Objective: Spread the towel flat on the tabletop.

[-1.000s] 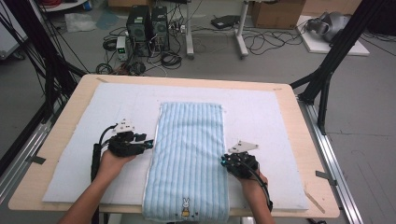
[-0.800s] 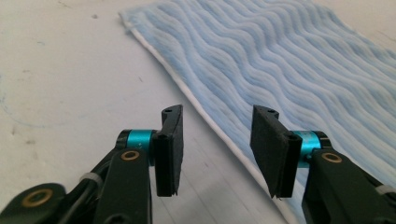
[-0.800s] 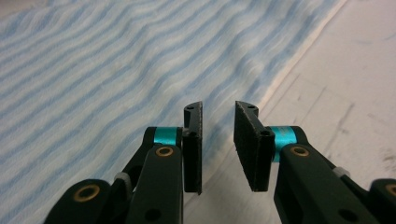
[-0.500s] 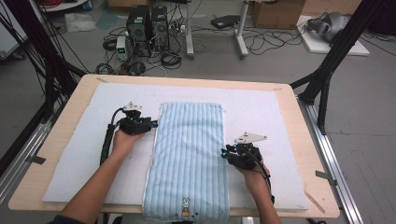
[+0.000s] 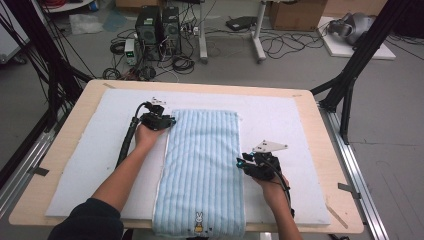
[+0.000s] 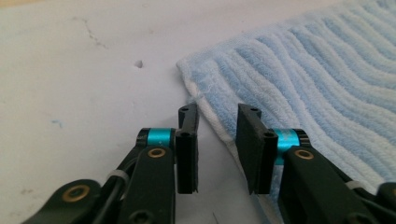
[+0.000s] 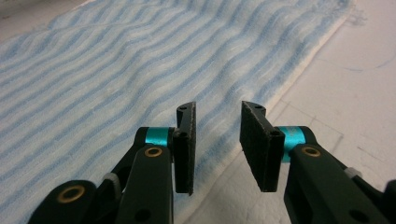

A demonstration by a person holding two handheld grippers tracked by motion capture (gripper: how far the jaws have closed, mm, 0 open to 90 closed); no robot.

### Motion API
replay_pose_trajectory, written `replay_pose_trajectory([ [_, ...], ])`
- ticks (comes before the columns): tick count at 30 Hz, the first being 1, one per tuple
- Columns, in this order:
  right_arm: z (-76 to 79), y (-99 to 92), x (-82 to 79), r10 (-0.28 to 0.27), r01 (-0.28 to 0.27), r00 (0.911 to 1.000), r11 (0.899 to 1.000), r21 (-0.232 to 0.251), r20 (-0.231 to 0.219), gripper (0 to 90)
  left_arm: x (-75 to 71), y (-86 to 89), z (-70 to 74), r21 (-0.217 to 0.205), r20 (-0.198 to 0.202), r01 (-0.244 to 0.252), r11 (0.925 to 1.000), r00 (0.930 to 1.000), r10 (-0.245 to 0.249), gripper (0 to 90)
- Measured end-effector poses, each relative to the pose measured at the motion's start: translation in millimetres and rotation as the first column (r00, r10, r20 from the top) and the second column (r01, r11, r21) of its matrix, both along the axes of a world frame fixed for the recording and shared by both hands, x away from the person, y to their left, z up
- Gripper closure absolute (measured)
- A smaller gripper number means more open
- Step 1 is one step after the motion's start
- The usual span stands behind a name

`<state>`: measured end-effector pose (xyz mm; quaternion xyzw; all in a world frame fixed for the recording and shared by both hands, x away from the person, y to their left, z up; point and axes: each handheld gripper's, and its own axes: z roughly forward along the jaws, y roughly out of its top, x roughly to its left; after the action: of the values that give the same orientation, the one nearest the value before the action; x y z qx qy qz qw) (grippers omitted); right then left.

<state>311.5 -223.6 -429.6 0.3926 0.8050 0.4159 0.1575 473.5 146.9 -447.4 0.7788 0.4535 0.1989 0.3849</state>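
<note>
A light-blue striped towel (image 5: 202,165), folded into a long strip, lies on the white mat (image 5: 280,120) with a rabbit motif (image 5: 199,220) at its near end. My left gripper (image 5: 170,121) is at the towel's far left corner. In the left gripper view the towel (image 6: 317,70) has its white edge running between the jaws of that gripper (image 6: 217,112). Those jaws have just been closing, but a gap still shows and the pads do not press. My right gripper (image 5: 241,164) is at the towel's right edge, about midway along. Its jaws (image 7: 217,108) have just been opening and stand apart over the towel (image 7: 116,70) edge.
The mat covers most of the wooden table (image 5: 327,165). Black frame struts (image 5: 350,75) rise at the left and right of the table. Computers (image 5: 157,25) and cables lie on the floor beyond the far edge.
My left hand has moved away from me along the towel's left edge, up to its far corner. The right hand has stayed by the right edge.
</note>
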Motion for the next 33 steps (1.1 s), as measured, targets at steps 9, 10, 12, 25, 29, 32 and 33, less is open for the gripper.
replay_pose_trajectory([
  [9,-0.6,-3.2,4.3,-0.035,0.035,0.9994,0.999,0.008,0.007,65.2,1.4,-3.0,-1.1,0.082,0.068,-0.056,0.9951,0.9964,0.050,88.9],
  [10,-0.6,-3.2,4.3,-0.035,0.035,0.9994,0.999,0.008,0.007,65.2,2.1,-1.3,-1.3,0.074,0.068,-0.065,0.9952,0.9959,0.060,88.9],
  [12,-0.8,-4.2,8.7,-0.053,0.053,0.9985,0.998,0.014,0.011,65.2,4.1,3.9,-2.1,0.028,0.049,-0.075,0.9968,0.9961,0.073,88.7],
  [25,-2.0,7.9,101.1,-0.191,0.191,0.9815,0.981,-0.018,-0.002,62.3,-0.6,14.4,6.7,-0.130,0.013,-0.030,0.9911,0.9994,0.032,47.2],
  [29,-4.6,14.7,118.2,-0.227,0.227,0.9737,0.974,-0.022,-0.013,62.6,-5.4,13.6,6.0,-0.155,0.003,0.035,0.9873,0.9994,-0.035,43.8],
  [32,-10.9,22.7,128.2,-0.205,0.202,0.9778,0.977,-0.067,-0.042,62.8,-8.7,13.9,7.2,-0.165,0.017,0.046,0.9852,0.9989,-0.043,42.0],
  [33,-10.9,22.7,128.2,-0.205,0.202,0.9778,0.977,-0.067,-0.042,62.8,-8.7,13.9,7.2,-0.165,0.017,0.046,0.9852,0.9989,-0.043,42.0],
])
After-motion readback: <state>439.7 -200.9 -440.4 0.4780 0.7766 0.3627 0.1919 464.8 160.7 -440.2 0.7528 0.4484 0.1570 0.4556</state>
